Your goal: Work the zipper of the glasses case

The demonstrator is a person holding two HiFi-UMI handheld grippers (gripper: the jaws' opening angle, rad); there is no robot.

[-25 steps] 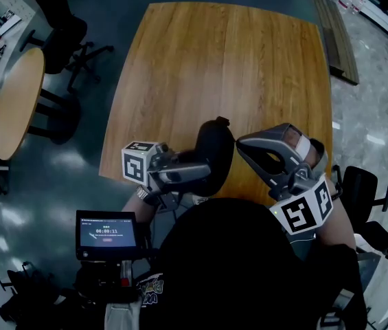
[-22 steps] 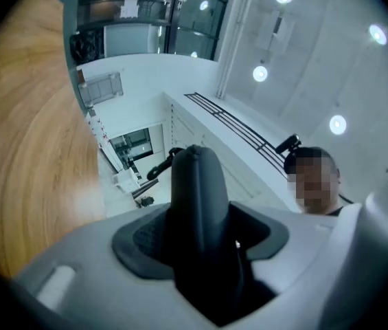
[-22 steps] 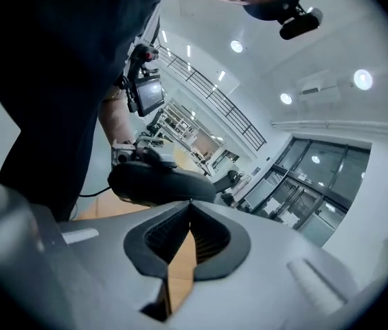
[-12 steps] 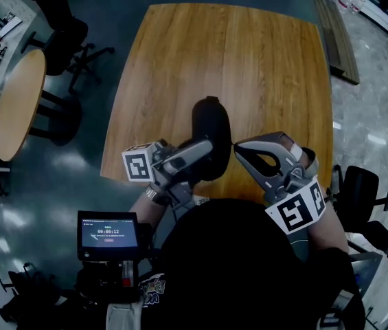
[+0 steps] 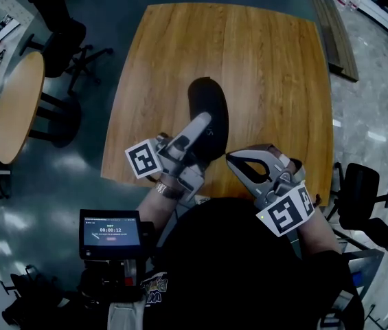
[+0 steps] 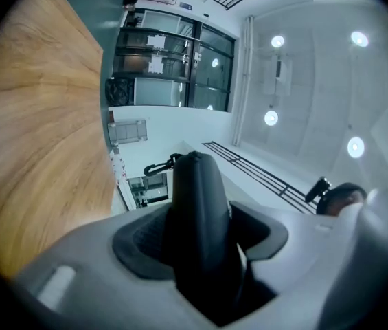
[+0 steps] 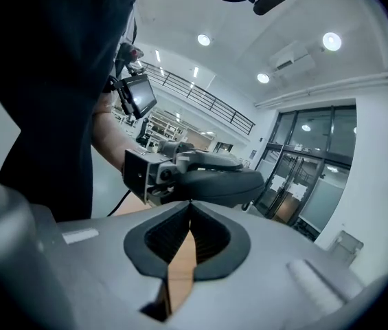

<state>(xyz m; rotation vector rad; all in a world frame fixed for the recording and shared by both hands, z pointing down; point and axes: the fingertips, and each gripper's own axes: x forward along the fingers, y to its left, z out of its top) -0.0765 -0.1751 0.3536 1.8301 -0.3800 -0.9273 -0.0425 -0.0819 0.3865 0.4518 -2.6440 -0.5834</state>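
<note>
The black glasses case [image 5: 206, 105] is held over the wooden table [image 5: 262, 53], with my left gripper [image 5: 198, 128] shut on its near end. In the left gripper view the case [image 6: 197, 184] stands edge-on between both pads, and a small black clip [image 6: 158, 166] hangs at its far end. My right gripper [image 5: 235, 161] sits to the right of the case near the table's front edge, shut and holding nothing. In the right gripper view its jaws [image 7: 189, 203] meet tip to tip, and beyond them the case [image 7: 221, 182] shows in the left gripper.
A round wooden table [image 5: 15, 108] and dark office chairs [image 5: 63, 36] stand on the floor at the left. Another chair [image 5: 362, 191] is at the right. A small lit screen [image 5: 109, 234] hangs in front of the person's body.
The left gripper has swung the case from pointing right to pointing away across the table. The right gripper has come down and back toward the person, still shut.
</note>
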